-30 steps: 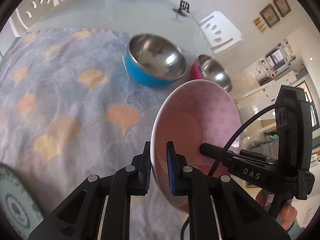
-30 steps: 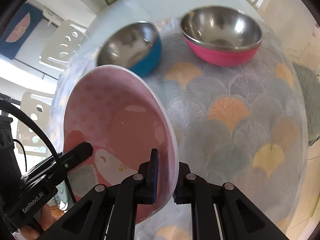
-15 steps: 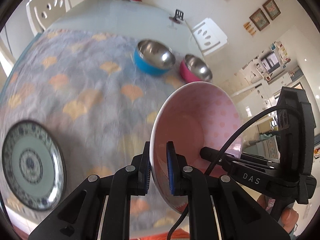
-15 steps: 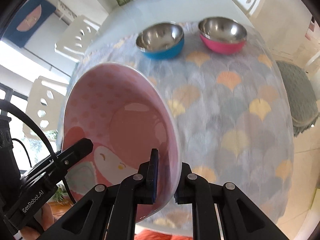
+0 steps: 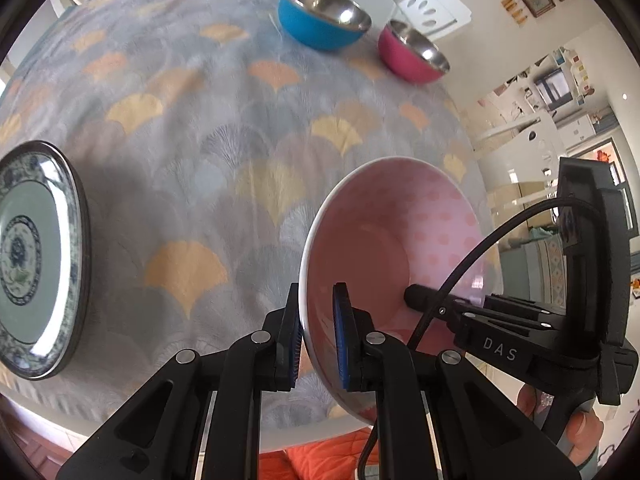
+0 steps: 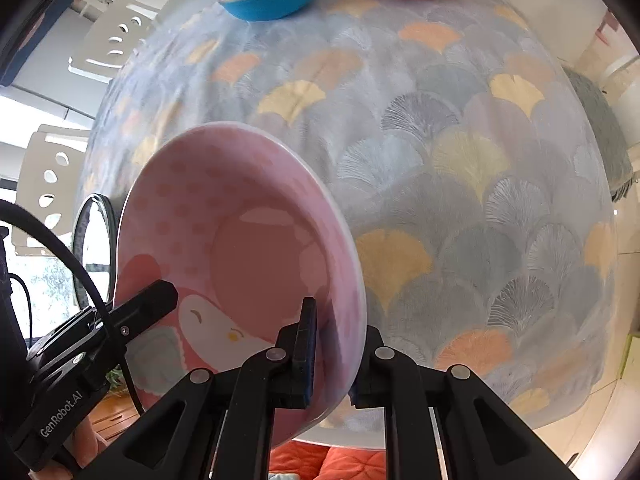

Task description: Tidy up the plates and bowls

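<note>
A pink bowl (image 5: 400, 248) with a cartoon print inside (image 6: 240, 248) is held above the near edge of the table. My left gripper (image 5: 318, 340) is shut on its left rim and my right gripper (image 6: 334, 348) is shut on its right rim. Each gripper shows in the other's view, the right one (image 5: 500, 332) and the left one (image 6: 100, 344). A blue-patterned plate (image 5: 36, 260) lies at the near left of the table, its edge also visible in the right wrist view (image 6: 86, 248). A blue steel bowl (image 5: 322, 16) and a pink steel bowl (image 5: 412, 54) stand at the far side.
The table carries a grey cloth (image 5: 200, 140) with a fan pattern. White chairs stand beyond the table (image 5: 432, 8) and at its left side (image 6: 52, 176). An orange cushion (image 6: 332, 462) lies below the near table edge.
Both grippers with the pink bowl have come down and closer to the near part of the table. The plate and the steel bowls look nearer and have not moved.
</note>
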`<control>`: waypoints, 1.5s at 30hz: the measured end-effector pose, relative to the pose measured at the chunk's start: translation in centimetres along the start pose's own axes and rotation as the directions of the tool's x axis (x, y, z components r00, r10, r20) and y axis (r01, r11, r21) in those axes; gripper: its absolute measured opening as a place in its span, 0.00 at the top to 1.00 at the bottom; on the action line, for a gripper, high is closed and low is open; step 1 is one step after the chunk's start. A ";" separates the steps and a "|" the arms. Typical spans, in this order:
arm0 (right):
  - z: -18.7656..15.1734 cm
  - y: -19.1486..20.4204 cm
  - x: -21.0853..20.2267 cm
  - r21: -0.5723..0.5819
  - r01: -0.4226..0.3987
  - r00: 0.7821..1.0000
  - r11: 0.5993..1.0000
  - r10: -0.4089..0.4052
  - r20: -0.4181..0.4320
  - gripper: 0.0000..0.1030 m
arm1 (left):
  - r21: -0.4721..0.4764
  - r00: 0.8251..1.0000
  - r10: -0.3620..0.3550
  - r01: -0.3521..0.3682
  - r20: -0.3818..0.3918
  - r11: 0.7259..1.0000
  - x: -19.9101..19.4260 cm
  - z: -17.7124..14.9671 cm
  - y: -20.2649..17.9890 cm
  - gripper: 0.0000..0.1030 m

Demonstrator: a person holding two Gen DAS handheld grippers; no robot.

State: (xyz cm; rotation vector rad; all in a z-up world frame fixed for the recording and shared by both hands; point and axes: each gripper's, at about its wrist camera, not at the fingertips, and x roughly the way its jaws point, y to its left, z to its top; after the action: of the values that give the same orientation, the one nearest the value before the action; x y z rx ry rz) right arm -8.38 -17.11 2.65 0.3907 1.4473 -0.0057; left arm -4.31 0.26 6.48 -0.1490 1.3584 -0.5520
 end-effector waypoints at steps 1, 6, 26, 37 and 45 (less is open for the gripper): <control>0.0 -0.1 0.2 -0.006 0.011 1.000 1.000 -0.011 0.001 0.88 | 0.004 1.000 0.004 -0.004 -0.004 1.000 0.2 0.0 -0.1 0.89; 0.1 -1.0 0.4 0.001 0.011 1.000 1.000 -0.011 0.009 0.88 | 0.005 1.000 0.018 -0.018 0.001 1.000 0.7 0.3 -0.3 0.89; -2.7 -1.0 -10.0 0.001 -0.039 0.965 0.999 0.038 0.259 0.88 | 0.051 0.966 0.047 -0.062 0.254 0.997 -9.3 0.5 0.8 0.89; 2.9 0.7 -14.9 -0.028 -0.127 0.924 0.992 0.128 0.362 0.49 | 0.101 0.934 -0.015 -0.022 0.356 0.995 -12.6 8.7 -1.6 0.68; 12.1 0.7 -12.1 -0.029 -0.148 0.935 0.989 0.149 0.322 0.49 | -0.006 0.956 -0.039 0.042 0.292 0.999 -8.7 17.8 1.1 0.56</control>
State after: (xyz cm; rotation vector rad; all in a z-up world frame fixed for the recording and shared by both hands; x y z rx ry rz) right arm 1.84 -22.45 15.37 0.4721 1.0907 0.0533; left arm 12.04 1.46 17.69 -0.2590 1.0729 -0.5334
